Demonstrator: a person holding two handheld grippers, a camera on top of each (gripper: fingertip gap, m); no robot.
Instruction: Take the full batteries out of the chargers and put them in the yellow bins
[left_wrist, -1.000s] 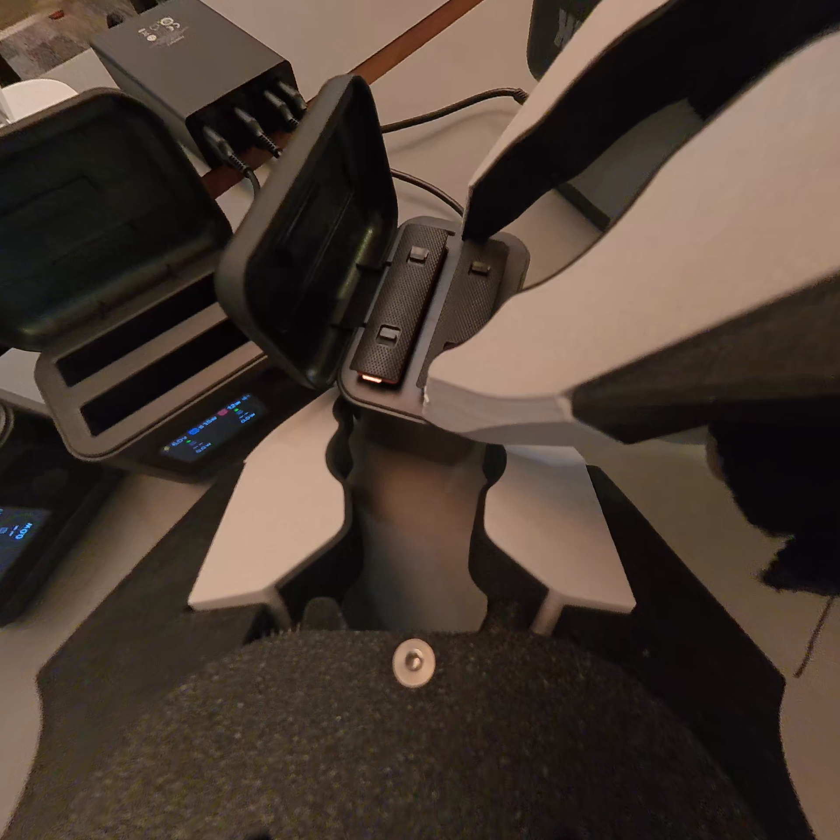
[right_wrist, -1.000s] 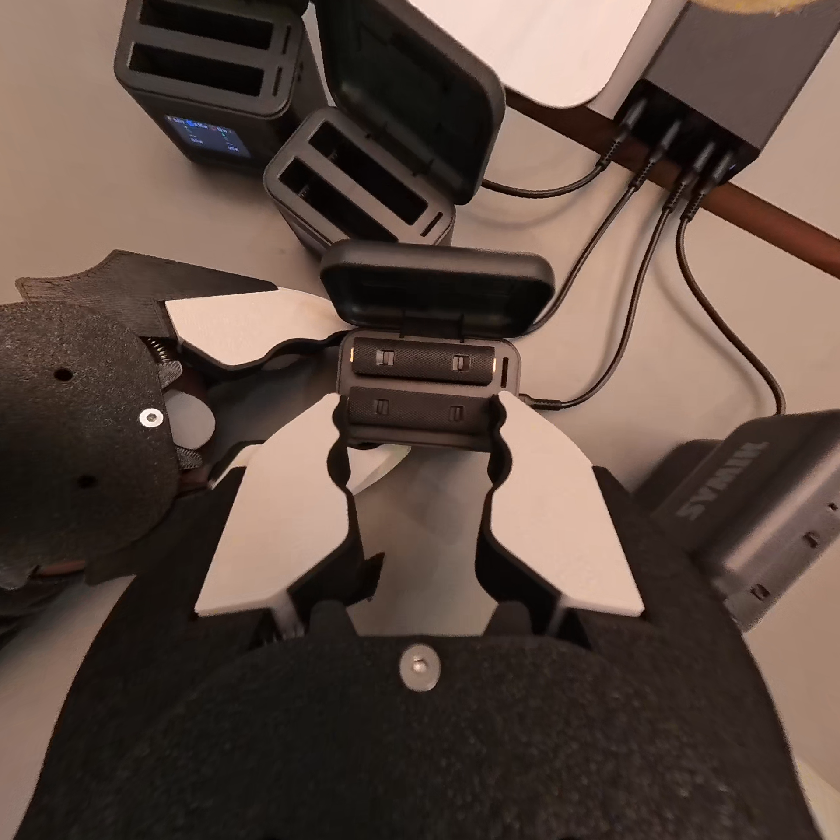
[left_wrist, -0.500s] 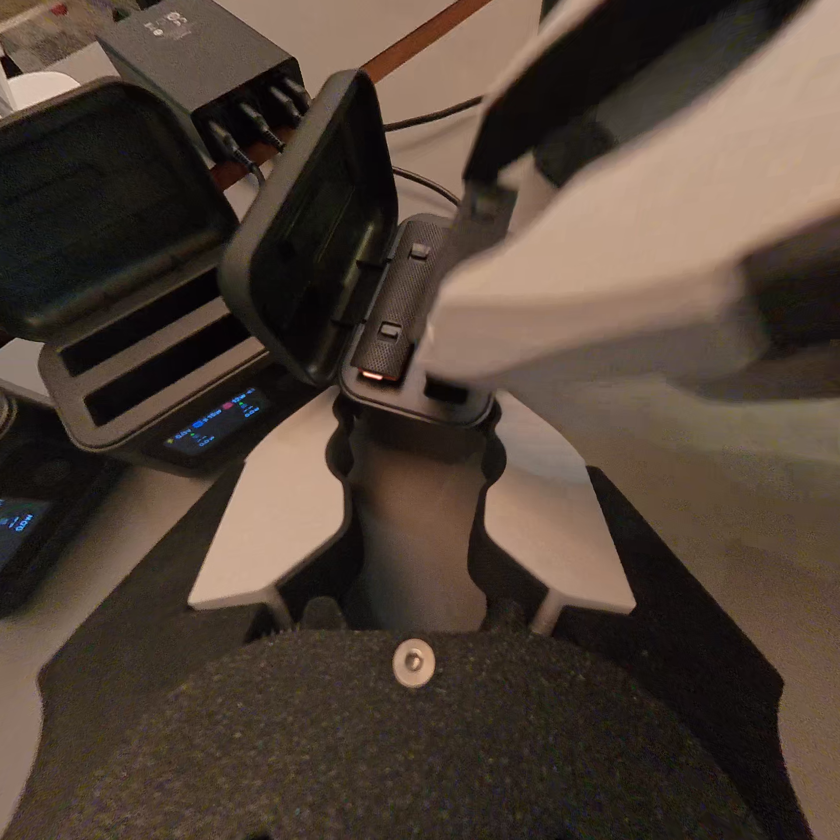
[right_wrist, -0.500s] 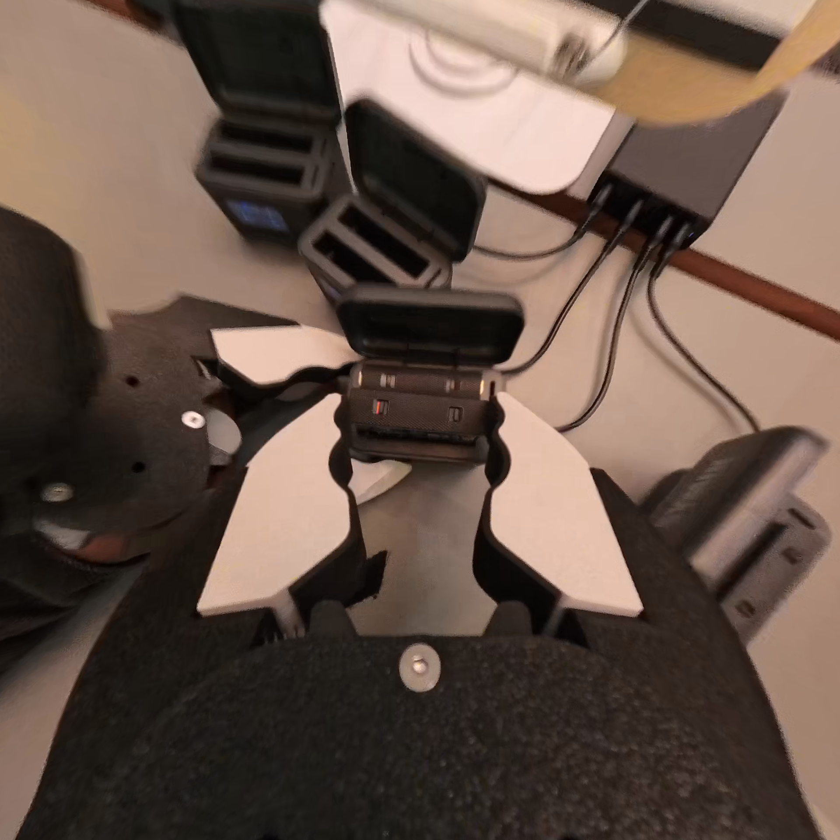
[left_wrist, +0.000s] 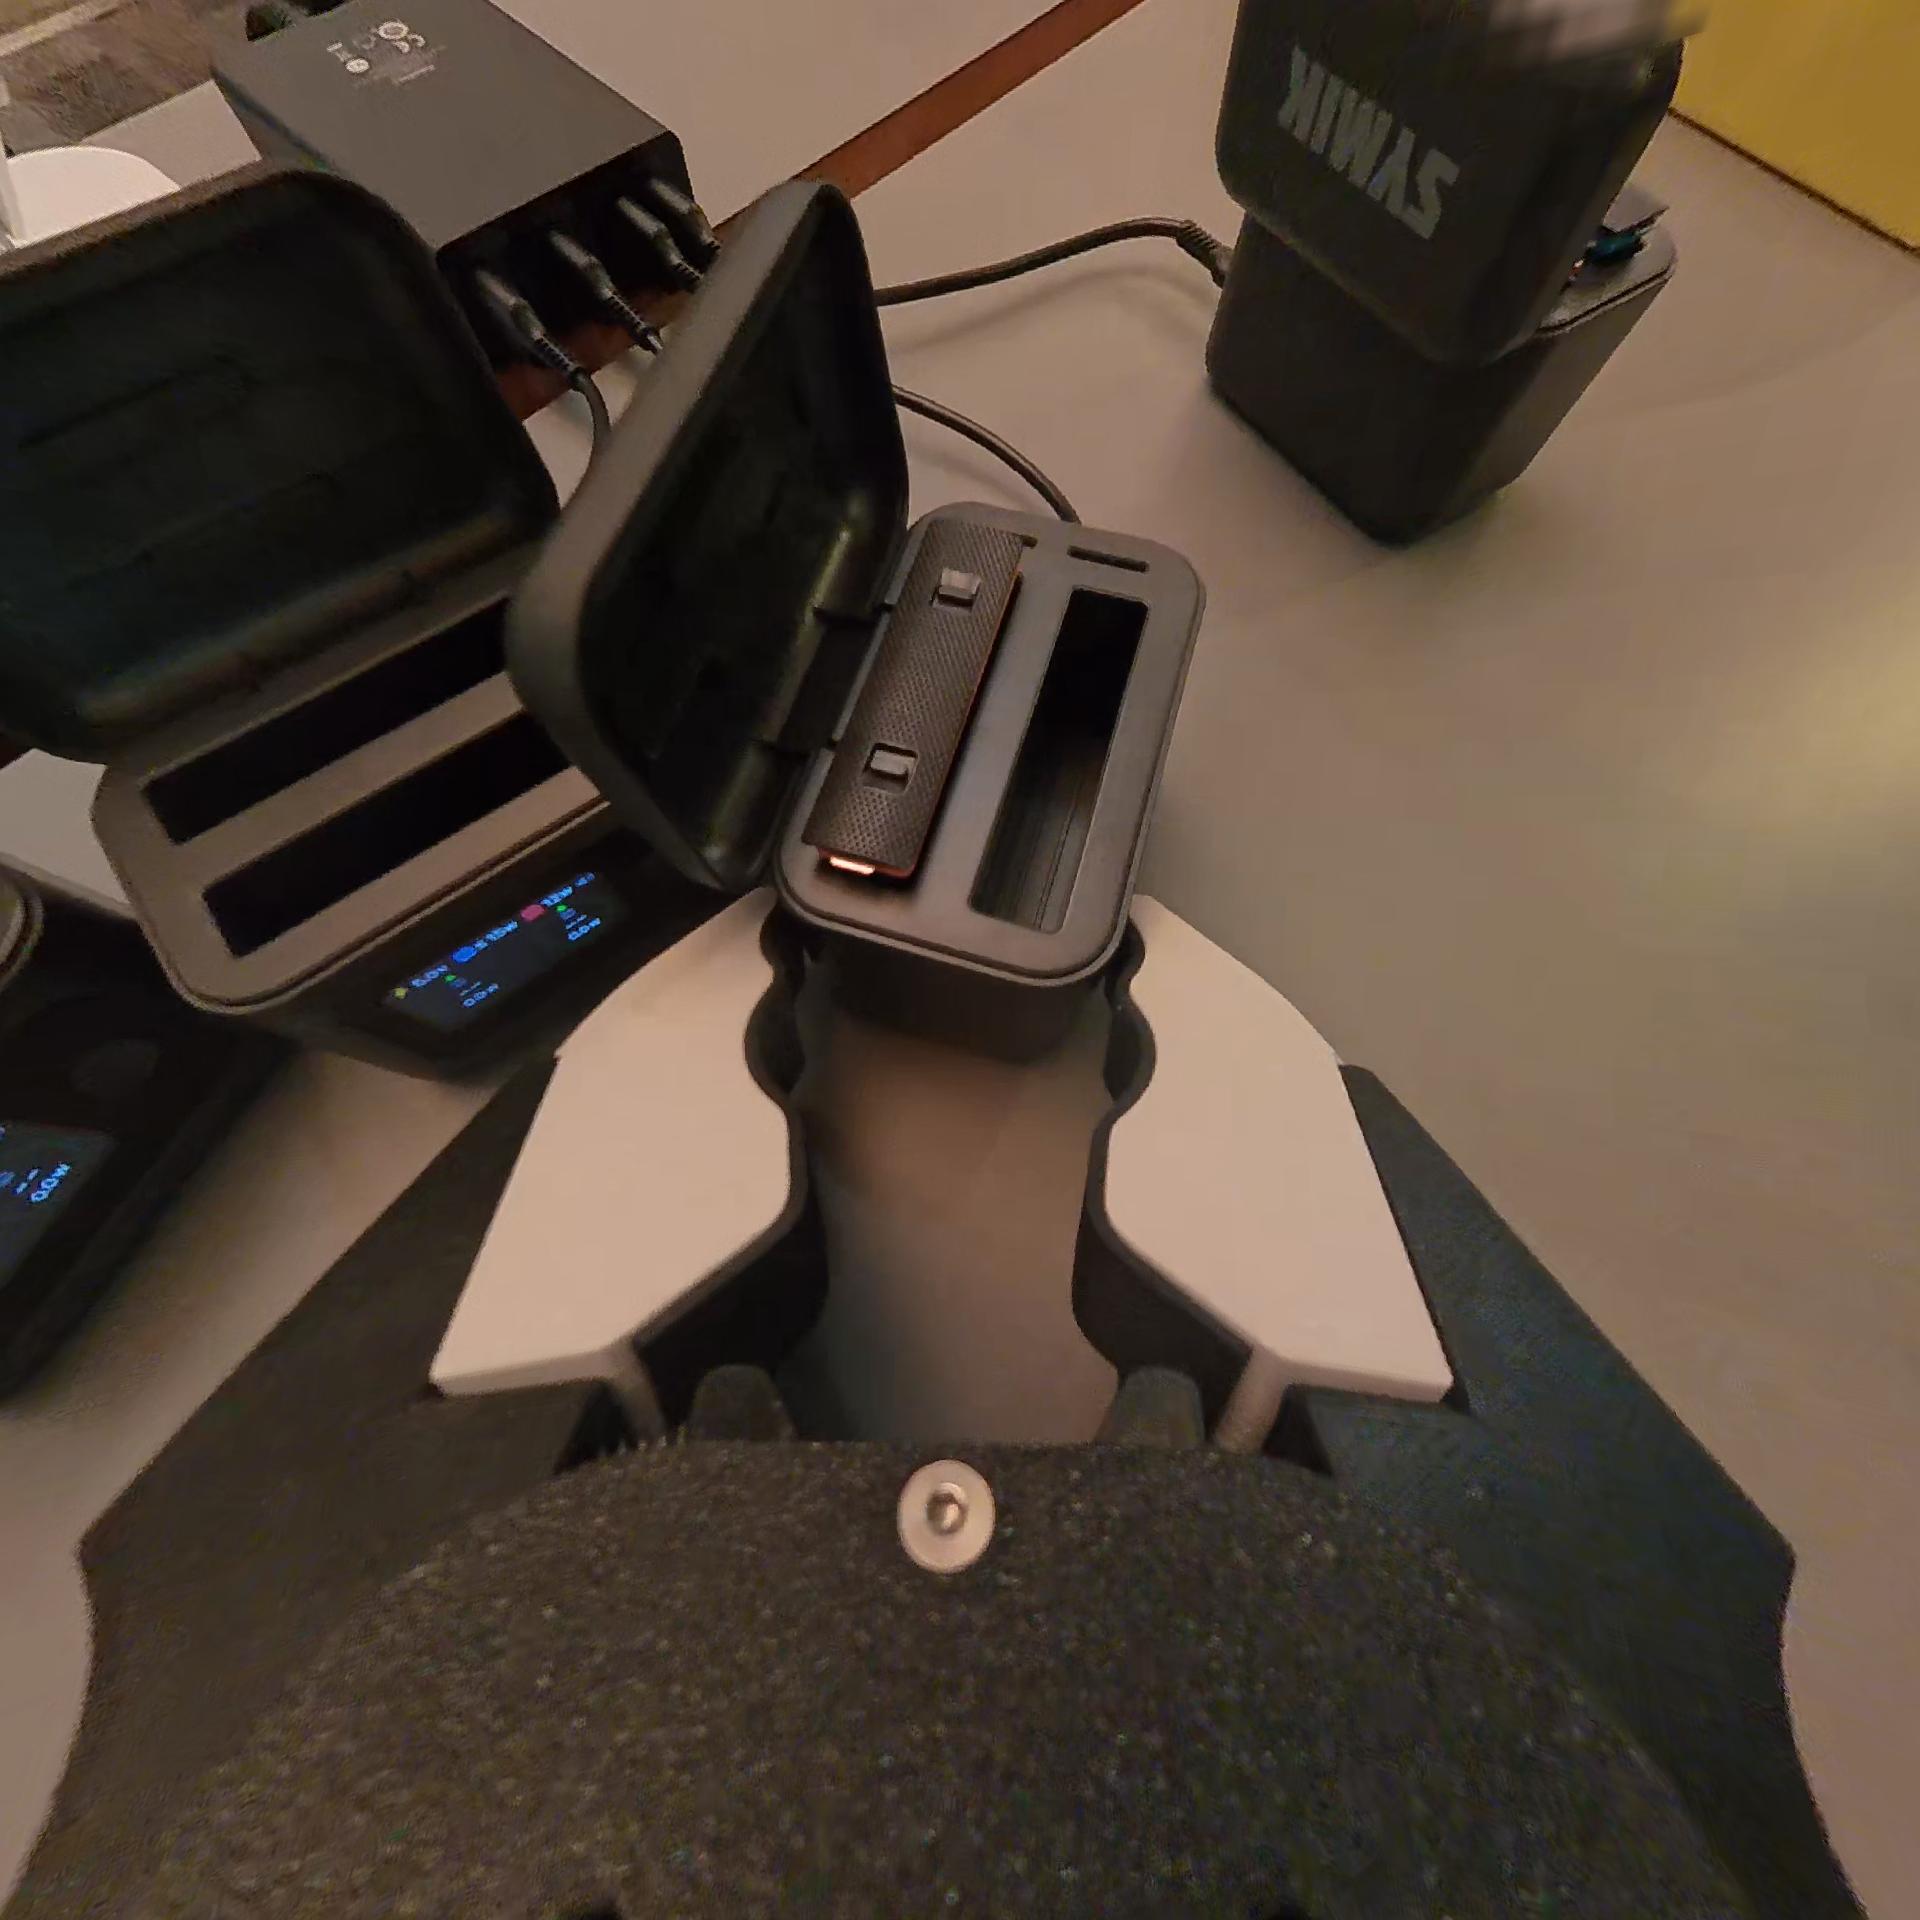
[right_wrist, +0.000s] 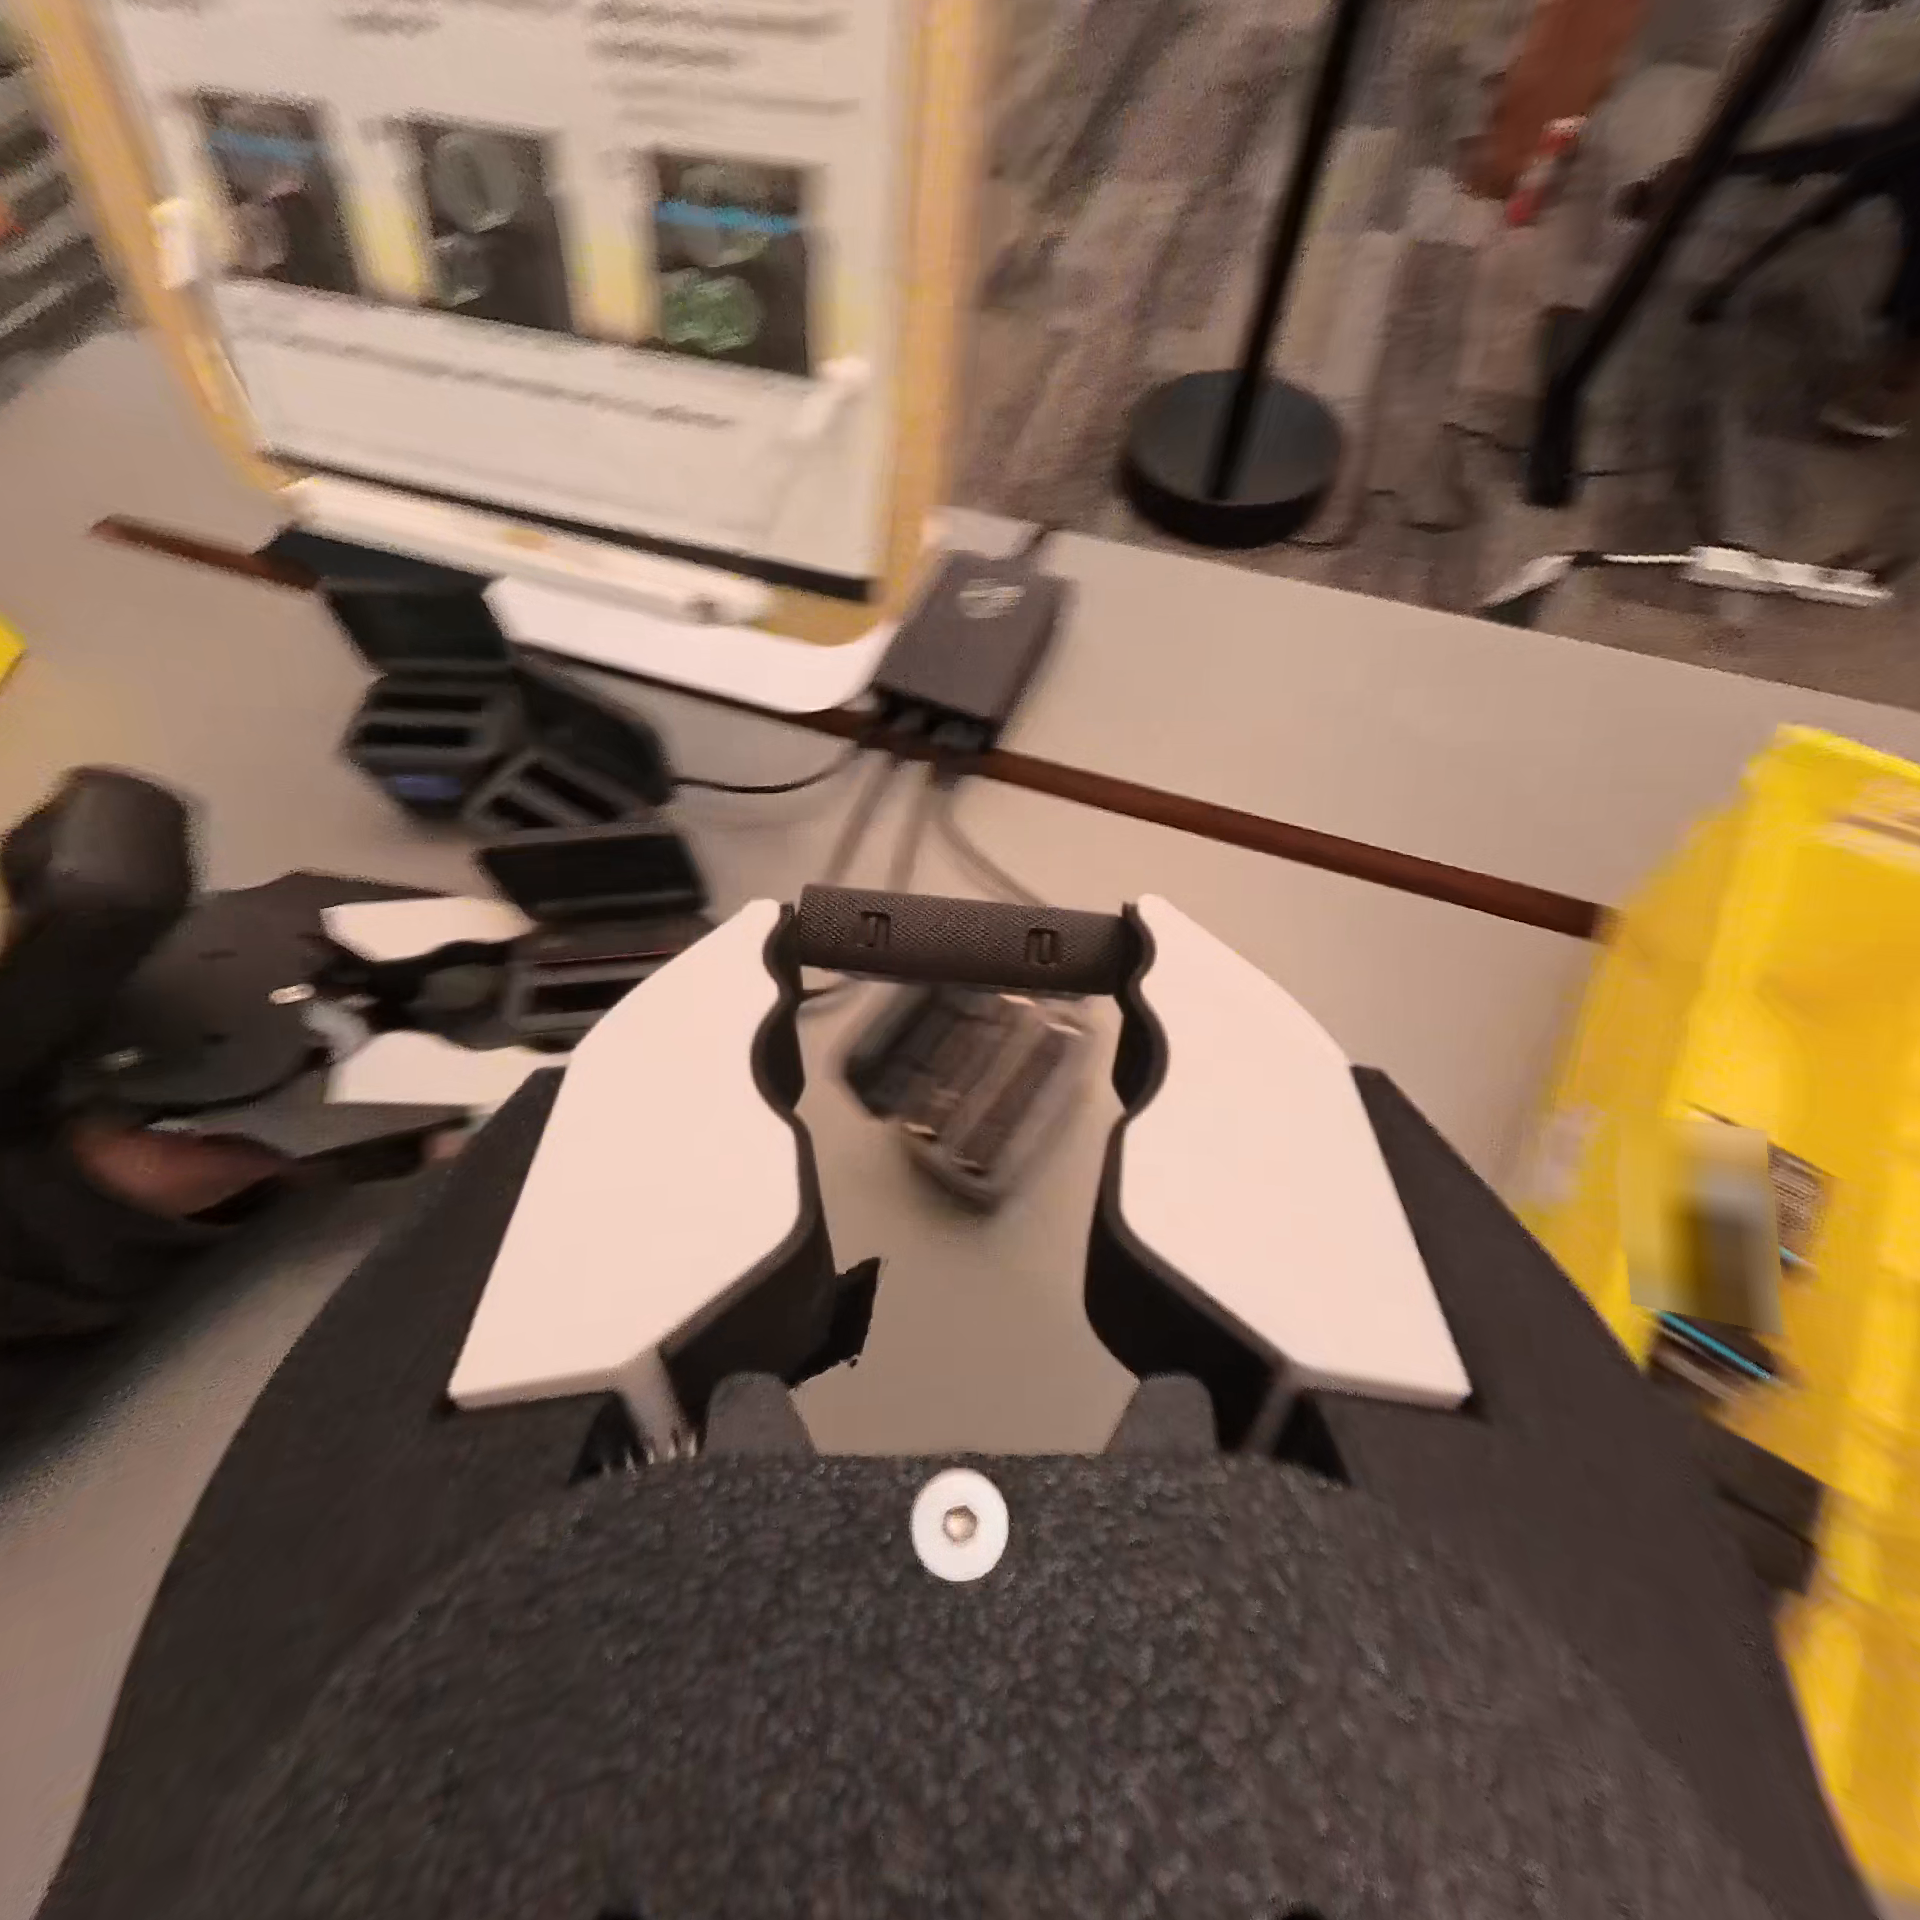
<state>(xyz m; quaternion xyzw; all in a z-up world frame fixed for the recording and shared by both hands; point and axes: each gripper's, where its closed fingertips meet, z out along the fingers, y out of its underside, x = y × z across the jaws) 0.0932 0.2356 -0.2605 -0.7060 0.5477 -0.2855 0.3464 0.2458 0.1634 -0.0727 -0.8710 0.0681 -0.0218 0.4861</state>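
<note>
My left gripper (left_wrist: 951, 961) is shut on the body of a black charger (left_wrist: 1101, 966) whose lid (left_wrist: 727, 540) stands open. One black battery (left_wrist: 914, 707) sits in its left slot; the right slot (left_wrist: 1060, 748) is empty. My right gripper (right_wrist: 956, 935) is shut on a black battery (right_wrist: 956, 940), held crosswise by its ends, well above the table. A yellow bin (right_wrist: 1756, 1091) stands at the right in the blurred right wrist view. The left gripper on the charger (right_wrist: 582, 987) also shows there at the left.
Two more open chargers (left_wrist: 343, 831) with empty slots lie left of the held one, with lit displays. A black power hub (left_wrist: 457, 135) with cables sits at the back. A black box (left_wrist: 1434, 260) stands at the back right. Several batteries (right_wrist: 966, 1091) lie on the table. Some 25 cm of space lies between my two pairs of fingers. The black power hub (left_wrist: 457, 135) lies some 20 cm from my left tips, 30 cm from my right tips. Look for it in the right wrist view (right_wrist: 938, 652) too.
My right gripper pulled the nearer battery out of the charger, lifted it and swung right toward the yellow bin. My left gripper kept its hold on the charger.
</note>
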